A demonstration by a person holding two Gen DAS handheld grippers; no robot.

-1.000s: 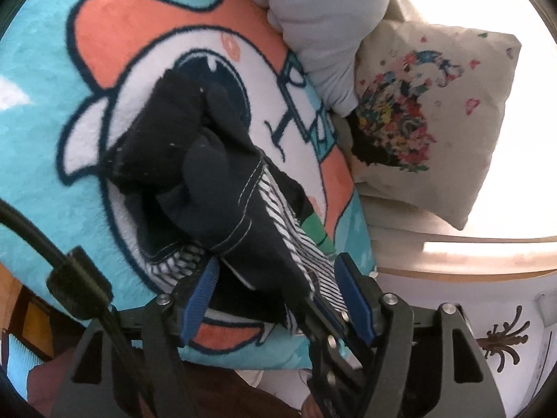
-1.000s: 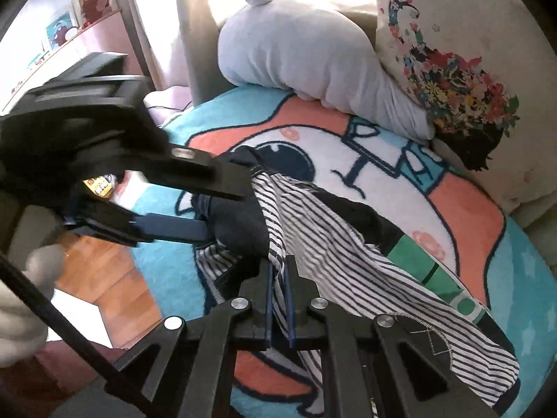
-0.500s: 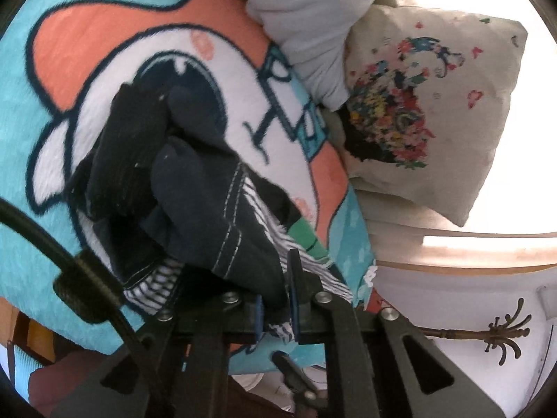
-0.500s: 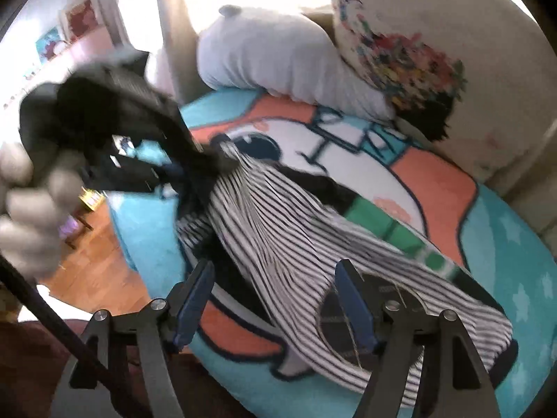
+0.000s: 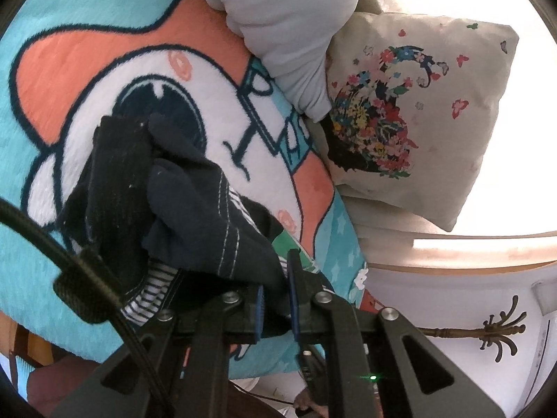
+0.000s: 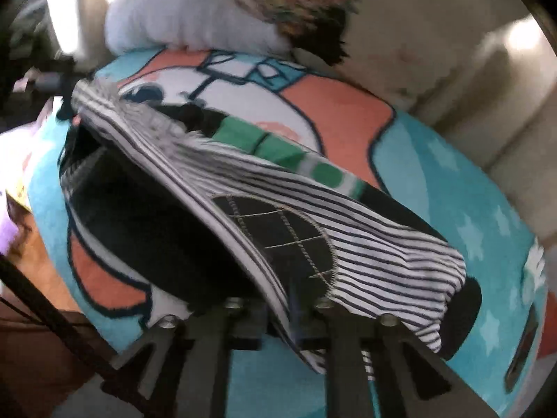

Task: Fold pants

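Observation:
The pants [image 5: 181, 205] are small, navy outside and black-and-white striped inside, crumpled on a cartoon blanket [image 5: 87, 69]. My left gripper [image 5: 275, 299] is shut on a navy fold with white stitching at one end. In the right wrist view the striped leg of the pants [image 6: 365, 244], with a dark stitched oval knee patch [image 6: 282, 233], stretches from upper left toward the lens, lifted off the blanket [image 6: 435, 174]. My right gripper [image 6: 292, 317] is shut on the striped edge just below the patch. A green-and-white band [image 6: 278, 149] shows behind the leg.
A grey plush pillow [image 5: 289, 28] and a floral cushion [image 5: 410, 111] lie at the blanket's far side against a bright window. A white wall with a brass hook [image 5: 487, 331] is at lower right. Wooden floor [image 6: 38, 264] shows beyond the blanket's left edge.
The left gripper closed on the navy fold and lifted it slightly. The right gripper let go, opened, moved down along the striped leg and closed again near the knee patch.

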